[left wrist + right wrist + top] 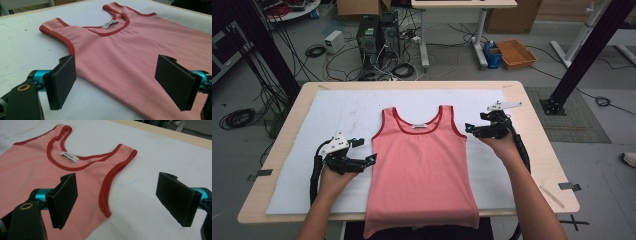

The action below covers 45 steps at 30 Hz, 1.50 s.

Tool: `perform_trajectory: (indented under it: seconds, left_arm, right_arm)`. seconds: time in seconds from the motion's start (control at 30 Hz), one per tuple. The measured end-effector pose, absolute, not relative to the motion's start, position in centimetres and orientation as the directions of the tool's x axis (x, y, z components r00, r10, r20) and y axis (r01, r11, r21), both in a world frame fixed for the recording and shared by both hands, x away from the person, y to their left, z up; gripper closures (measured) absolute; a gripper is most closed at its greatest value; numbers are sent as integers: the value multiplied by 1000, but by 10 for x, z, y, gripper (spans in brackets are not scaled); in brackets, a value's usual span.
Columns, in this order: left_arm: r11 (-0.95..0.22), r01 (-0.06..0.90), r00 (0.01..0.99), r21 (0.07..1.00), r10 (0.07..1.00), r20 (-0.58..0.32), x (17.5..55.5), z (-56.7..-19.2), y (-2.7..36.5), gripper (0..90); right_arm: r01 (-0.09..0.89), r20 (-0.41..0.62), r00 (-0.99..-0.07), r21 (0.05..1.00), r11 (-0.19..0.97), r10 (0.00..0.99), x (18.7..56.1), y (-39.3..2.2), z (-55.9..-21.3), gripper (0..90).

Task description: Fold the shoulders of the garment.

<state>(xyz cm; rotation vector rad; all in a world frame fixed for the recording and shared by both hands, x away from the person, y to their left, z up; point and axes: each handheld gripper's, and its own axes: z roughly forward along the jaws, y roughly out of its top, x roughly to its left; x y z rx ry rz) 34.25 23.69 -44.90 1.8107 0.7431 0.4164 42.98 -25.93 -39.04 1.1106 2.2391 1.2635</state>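
Note:
A pink tank top (422, 165) with dark red trim lies flat on the white mat (337, 120), neck toward the far edge, hem hanging over the near table edge. My left gripper (371, 160) is open at the top's left side seam (85, 77), below the armhole, jaws straddling the edge. My right gripper (468, 128) is open at the right armhole (106, 192), jaws wide apart around its bottom corner. A white label (69, 156) sits inside the neckline. Neither gripper holds cloth.
The wooden table (532, 130) has bare margins around the mat. Tape strips lie at its left edge (259, 173) and right front (570, 186). Beyond the table, cables, computer towers (377, 35) and an orange bin (515, 53) sit on the floor.

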Motion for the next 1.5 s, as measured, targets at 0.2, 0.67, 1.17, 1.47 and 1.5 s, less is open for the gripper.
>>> perform_trajectory:
  seconds: [0.2, 0.67, 1.17, 1.47, 1.5]
  left_arm:
    - [-211, 295, 741, 932, 667, -83, 343, -449, 238, 175]
    - [-209, 296, 740, 932, 667, -86, 343, -449, 238, 175]
    - [-213, 307, 747, 927, 658, -96, 345, -449, 238, 176]
    - [-224, 303, 750, 926, 656, -86, 344, -449, 237, 175]
    - [-224, 303, 749, 926, 657, -86, 344, -449, 237, 176]
  right_arm:
    - [486, 95, -623, 824, 290, 776, 443, -255, -387, 173]
    - [539, 117, -604, 789, 295, 788, 481, -229, -391, 173]
    - [540, 81, -601, 775, 329, 795, 507, -203, -384, 173]
    - [569, 106, -569, 766, 298, 815, 529, -195, -396, 173]
    - [568, 106, -568, 768, 296, 816, 532, -193, -397, 173]
